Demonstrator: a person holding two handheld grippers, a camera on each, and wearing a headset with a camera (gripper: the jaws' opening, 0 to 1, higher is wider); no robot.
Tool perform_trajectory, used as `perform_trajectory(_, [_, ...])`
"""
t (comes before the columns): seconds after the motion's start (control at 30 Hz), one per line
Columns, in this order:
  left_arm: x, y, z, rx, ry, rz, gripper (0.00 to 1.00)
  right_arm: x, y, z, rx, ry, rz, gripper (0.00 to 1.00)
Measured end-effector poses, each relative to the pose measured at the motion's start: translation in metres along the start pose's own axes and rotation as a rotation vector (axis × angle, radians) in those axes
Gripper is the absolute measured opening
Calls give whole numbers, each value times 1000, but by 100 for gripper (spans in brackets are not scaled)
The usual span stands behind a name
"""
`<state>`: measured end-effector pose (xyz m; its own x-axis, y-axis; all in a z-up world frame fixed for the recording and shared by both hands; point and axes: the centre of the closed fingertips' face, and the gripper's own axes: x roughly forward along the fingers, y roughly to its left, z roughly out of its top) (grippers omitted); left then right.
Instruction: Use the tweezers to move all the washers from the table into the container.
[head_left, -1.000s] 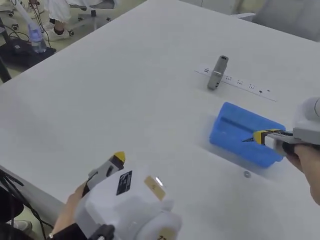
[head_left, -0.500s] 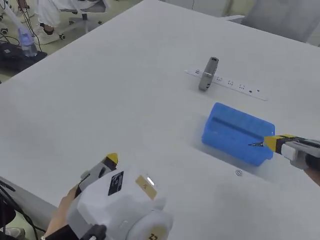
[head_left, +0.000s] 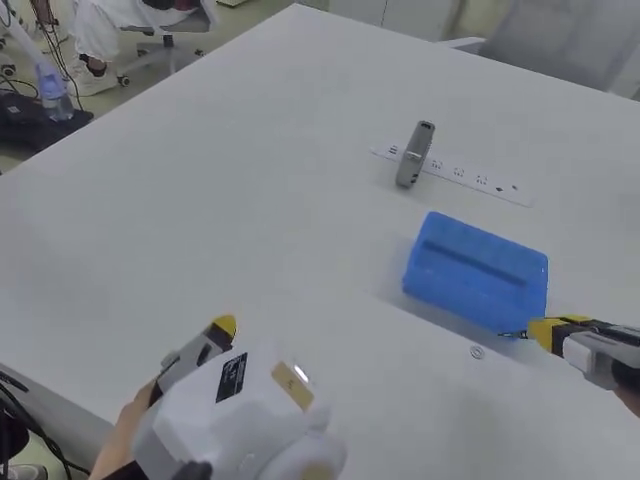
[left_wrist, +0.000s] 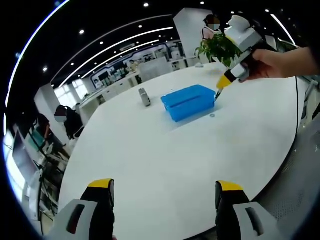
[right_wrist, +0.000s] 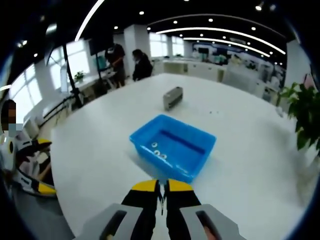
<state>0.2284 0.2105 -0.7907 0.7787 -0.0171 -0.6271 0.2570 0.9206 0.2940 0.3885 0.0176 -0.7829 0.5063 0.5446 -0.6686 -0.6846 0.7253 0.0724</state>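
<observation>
A blue container (head_left: 475, 268) sits right of centre on the white table (head_left: 250, 200); in the right gripper view the container (right_wrist: 172, 145) holds three washers (right_wrist: 157, 149). One loose washer (head_left: 477, 352) lies on the table just in front of it, also seen as a washer (left_wrist: 212, 115) in the left gripper view. My right gripper (head_left: 545, 332) is shut on thin tweezers (right_wrist: 161, 200), whose tip (head_left: 515, 334) hangs by the container's near corner, just right of the loose washer. My left gripper (left_wrist: 165, 192) stands open and holds nothing, low at the near left (head_left: 215, 335).
A grey block (head_left: 413, 155) stands on a white power strip (head_left: 455, 172) behind the container. The table edge runs along the left, with chairs and a bottle (head_left: 50, 85) on the floor beyond. A potted plant (left_wrist: 217, 47) stands at the far side.
My right gripper has drawn the tweezers back from above the container to its near corner, close to the loose washer. The left gripper stays put; the head camera has shifted slightly.
</observation>
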Motion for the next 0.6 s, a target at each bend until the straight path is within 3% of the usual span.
perform_trajectory(0.6, [0, 1, 0, -3, 1, 3, 85, 17, 9, -11, -9, 63, 15, 2])
